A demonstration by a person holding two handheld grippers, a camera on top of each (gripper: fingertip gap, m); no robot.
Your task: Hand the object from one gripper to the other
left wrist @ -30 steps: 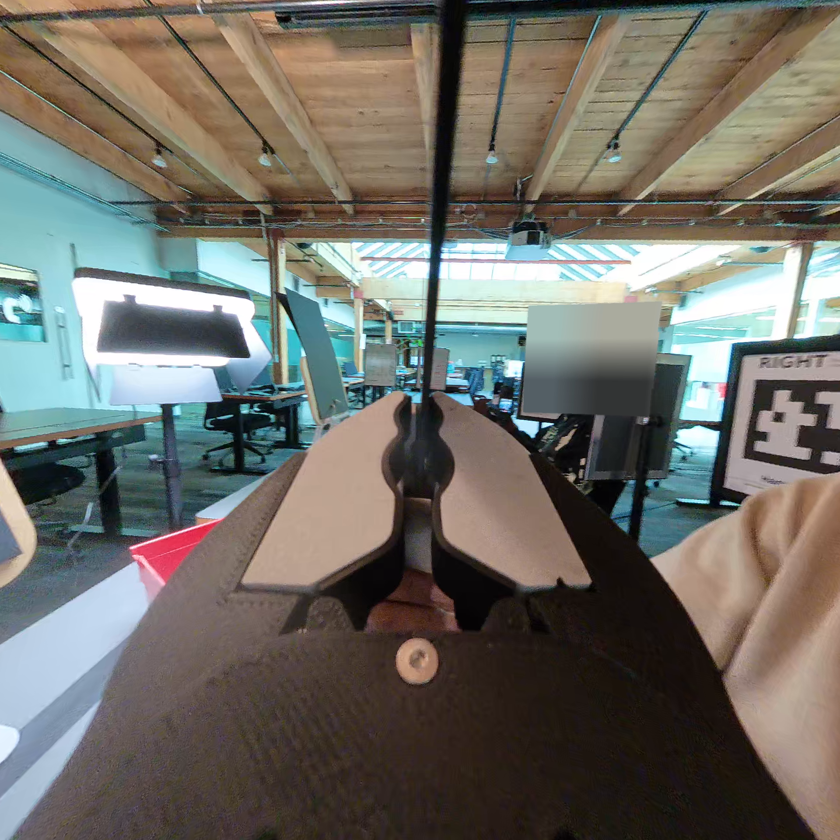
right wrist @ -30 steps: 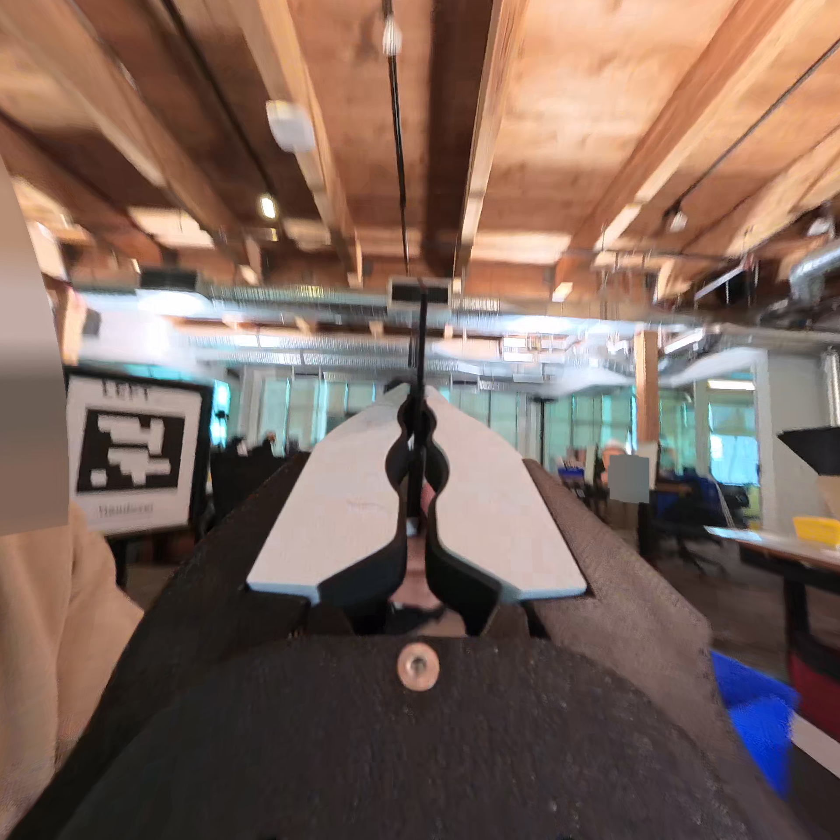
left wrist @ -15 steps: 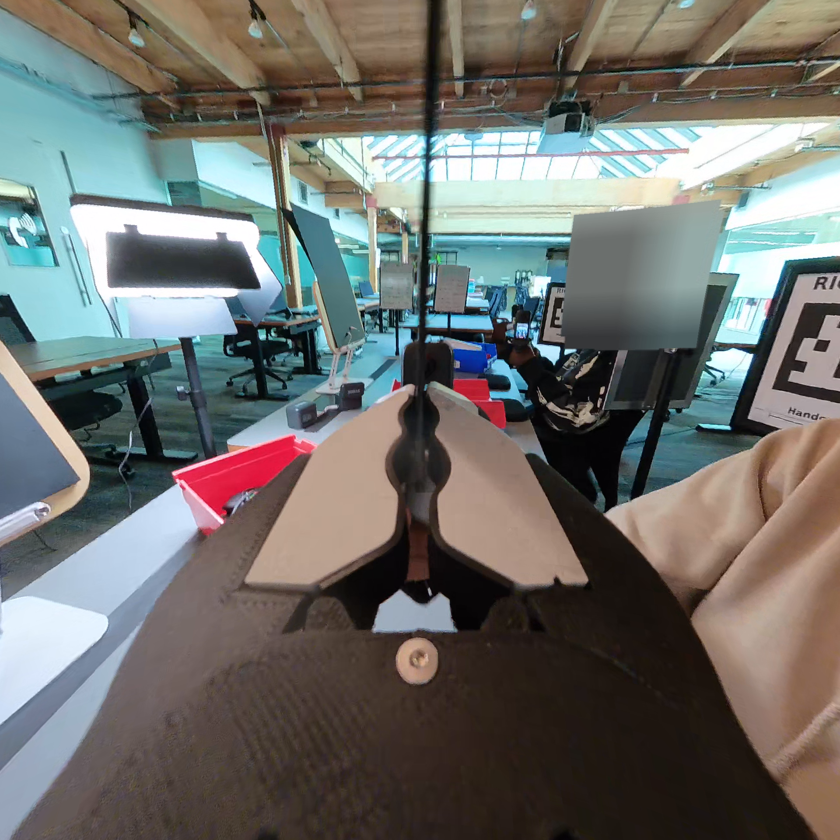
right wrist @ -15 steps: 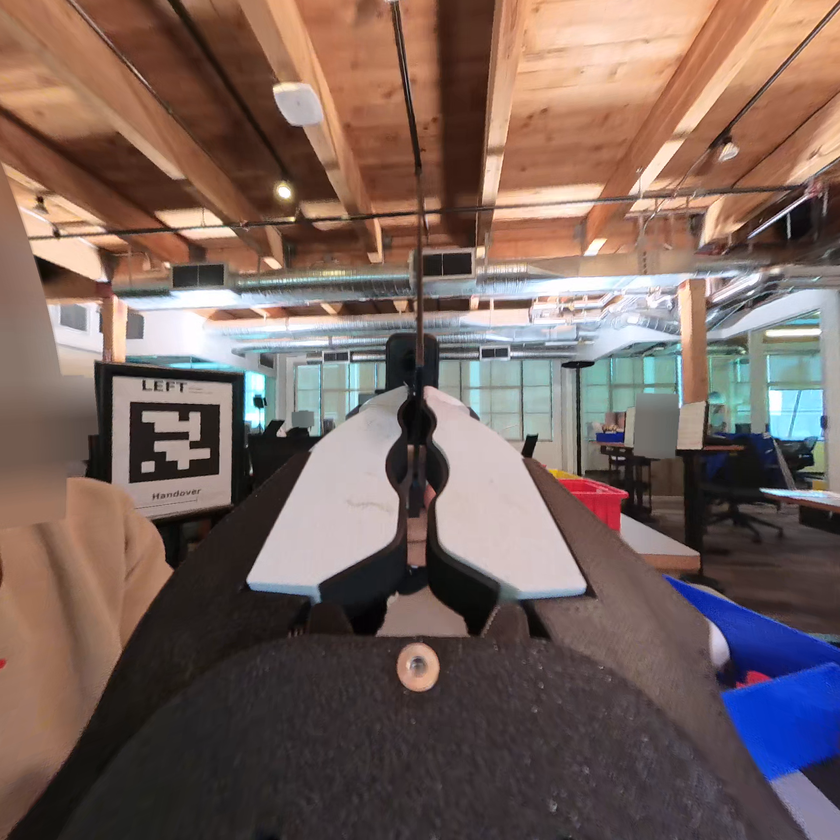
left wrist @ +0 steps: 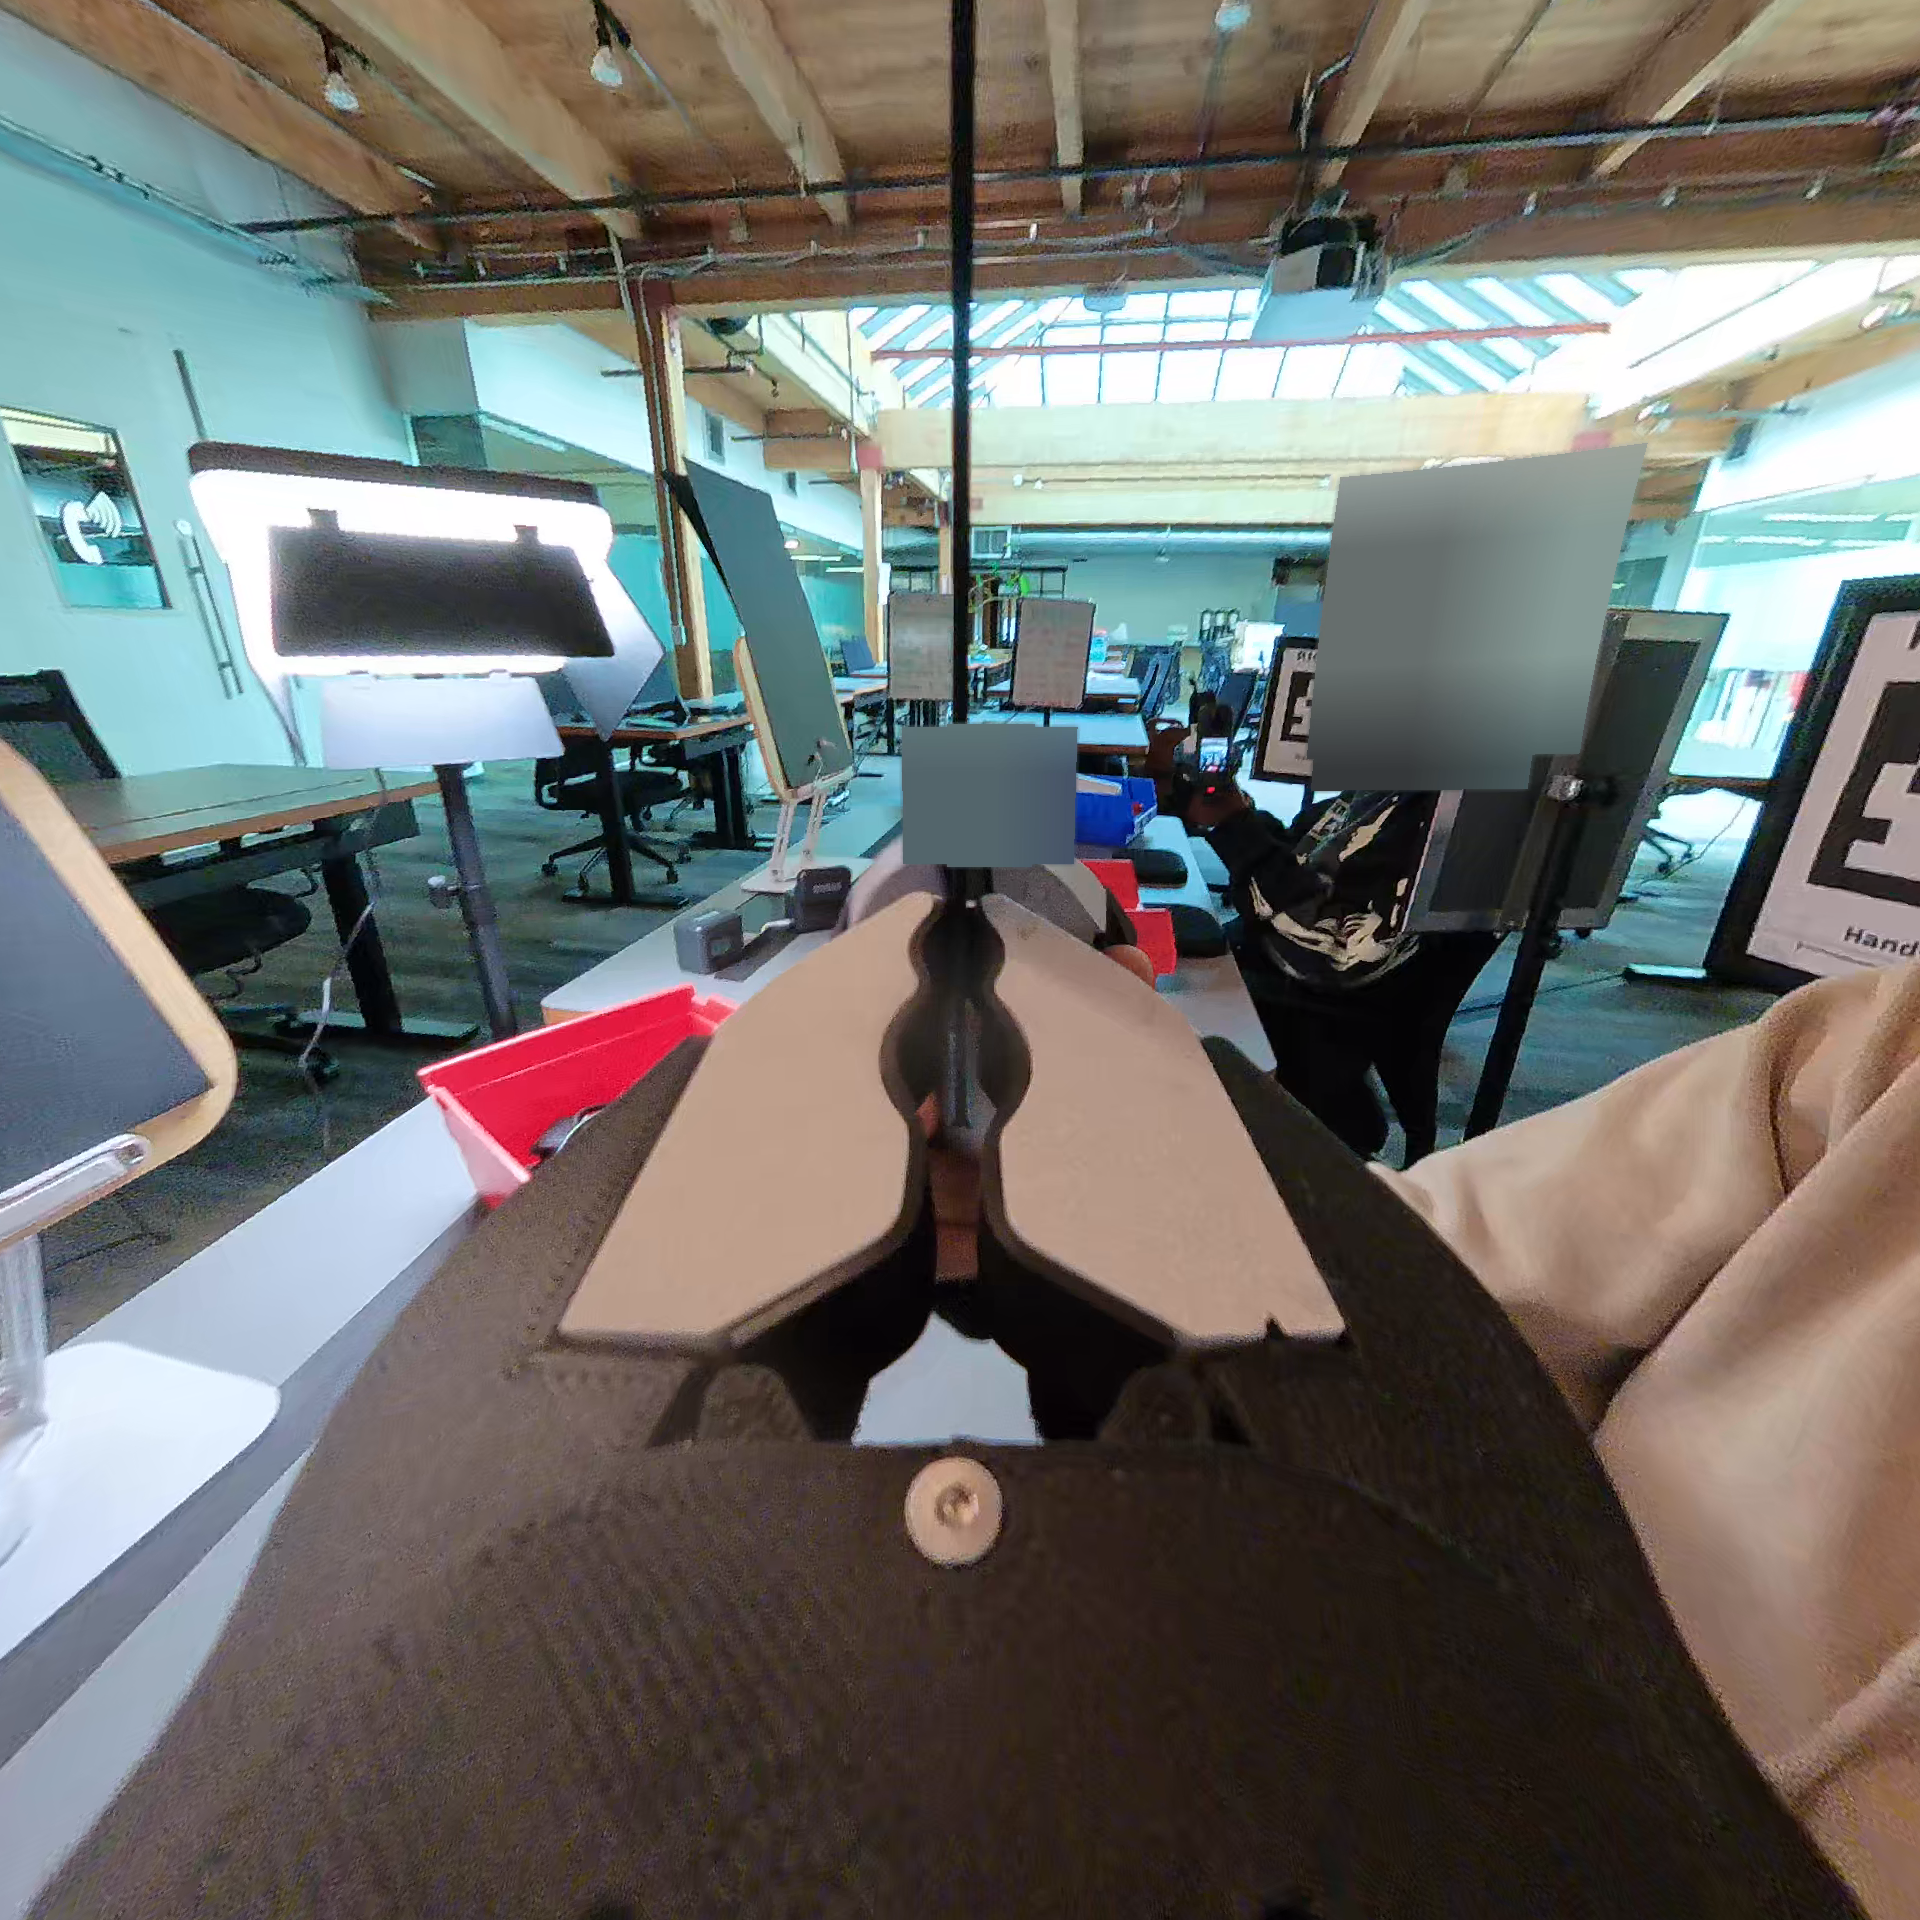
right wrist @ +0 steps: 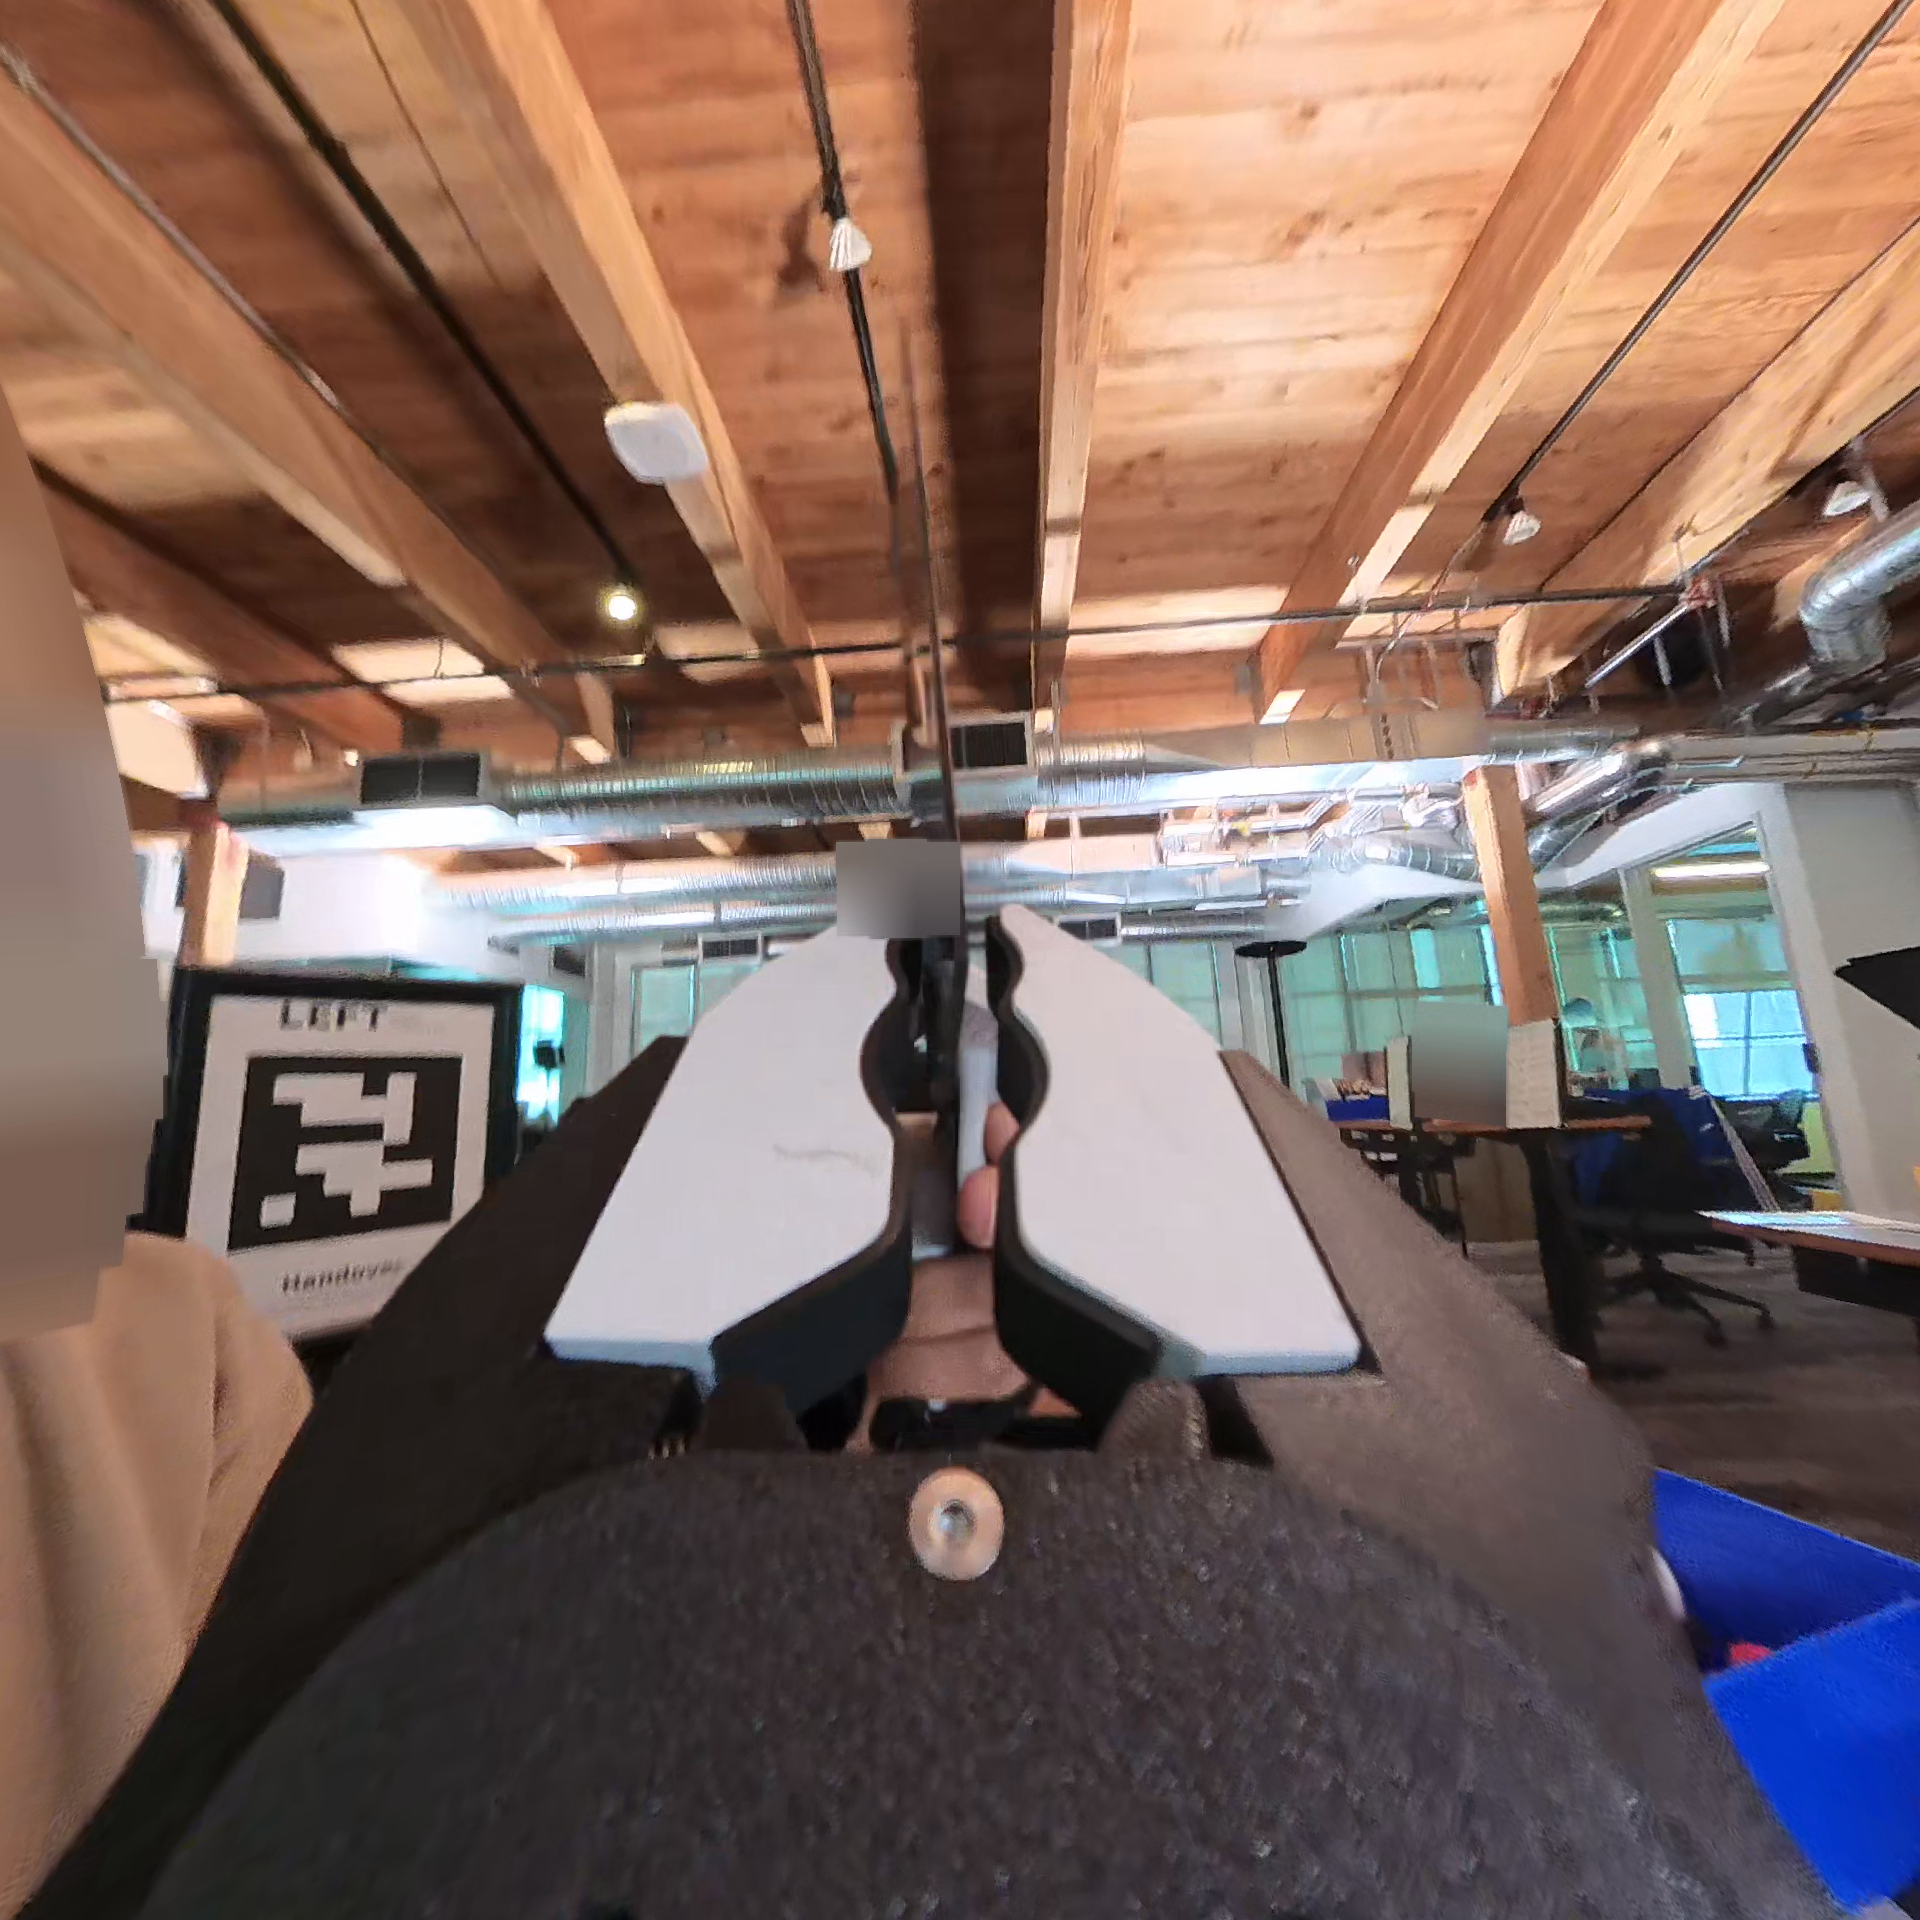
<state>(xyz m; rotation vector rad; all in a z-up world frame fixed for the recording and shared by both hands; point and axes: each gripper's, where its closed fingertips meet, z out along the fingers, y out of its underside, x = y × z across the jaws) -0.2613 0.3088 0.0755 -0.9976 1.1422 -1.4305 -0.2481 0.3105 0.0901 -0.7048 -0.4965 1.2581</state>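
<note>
A: Starting at the left, what is the left gripper (left wrist: 961, 914) doing?

B: Its jaws are pressing together on a thin black rod (left wrist: 962, 436), the object being handed over. The rod is running straight up from the fingertips toward the ceiling beams. Left of that gripper a red bin (left wrist: 561, 1070) is sitting on the white bench (left wrist: 260, 1278), and farther left a lit panel lamp (left wrist: 416, 561) is standing on its pole. A beige sleeve (left wrist: 1714, 1299) is filling the right edge.

A: And the right gripper (right wrist: 943, 925)?

B: Its jaws are standing slightly apart. A thin dark rod (right wrist: 935, 727), likely the same one, is rising from the gap between them, but the pads are not pressing on it as far as I can tell. Fingers (right wrist: 982, 1195) of a hand are showing through the gap lower down. A framed black-and-white marker sign (right wrist: 343, 1143) is standing at the left, and a blue bin (right wrist: 1818, 1683) is lying low at the right.

A: So how far along is the handover?

B: I judge it is in its final stage. One gripper is clamping the rod and the other is sitting open around it. Which way the rod is passing I cannot tell. What is left is for the open gripper to draw clear, or to close, and for the two to separate.
</note>
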